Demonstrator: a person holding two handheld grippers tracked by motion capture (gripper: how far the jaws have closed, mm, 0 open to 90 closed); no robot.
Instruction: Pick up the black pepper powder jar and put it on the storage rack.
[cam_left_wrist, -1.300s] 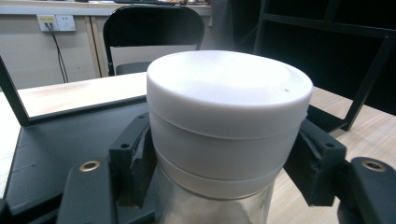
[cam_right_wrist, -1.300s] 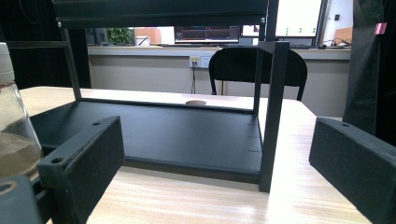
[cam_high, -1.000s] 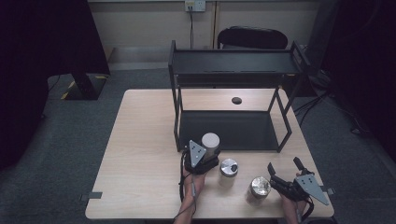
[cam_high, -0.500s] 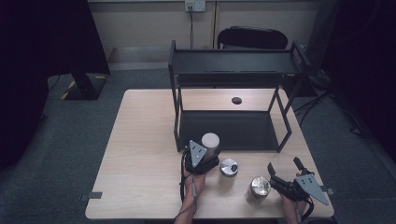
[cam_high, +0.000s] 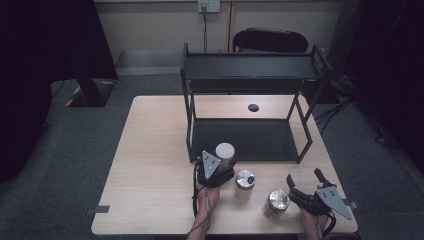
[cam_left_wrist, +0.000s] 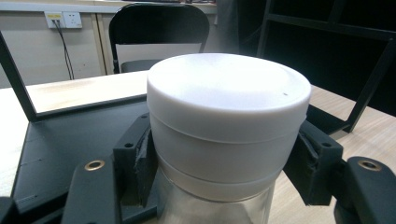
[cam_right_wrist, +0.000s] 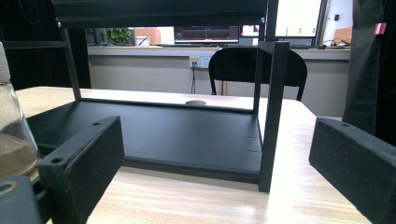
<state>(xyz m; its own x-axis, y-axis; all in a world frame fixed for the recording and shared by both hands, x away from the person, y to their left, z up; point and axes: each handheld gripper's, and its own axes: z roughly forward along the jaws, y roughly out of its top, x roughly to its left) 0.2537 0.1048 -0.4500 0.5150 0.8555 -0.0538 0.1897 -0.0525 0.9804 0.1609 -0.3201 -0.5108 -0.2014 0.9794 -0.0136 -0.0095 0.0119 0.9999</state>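
Note:
My left gripper (cam_high: 218, 169) is shut on a glass jar with a white lid (cam_high: 225, 152), which stands just in front of the black shelf rack (cam_high: 250, 67). In the left gripper view the pads (cam_left_wrist: 138, 161) press on both sides of the white lid (cam_left_wrist: 229, 100). Two more jars with silver lids (cam_high: 245, 179) (cam_high: 278, 199) stand on the table to its right. My right gripper (cam_high: 303, 177) rests near the front right corner, open, with nothing between its jaws (cam_right_wrist: 219, 154); a jar (cam_right_wrist: 14, 140) shows at its left.
The wooden table (cam_high: 150, 165) carries the two-tier rack, whose lower shelf (cam_high: 245, 137) is bare. A small dark round object (cam_high: 253, 107) lies behind it. A black chair (cam_high: 270, 40) stands beyond the table. A forearm enters from the bottom edge behind each gripper.

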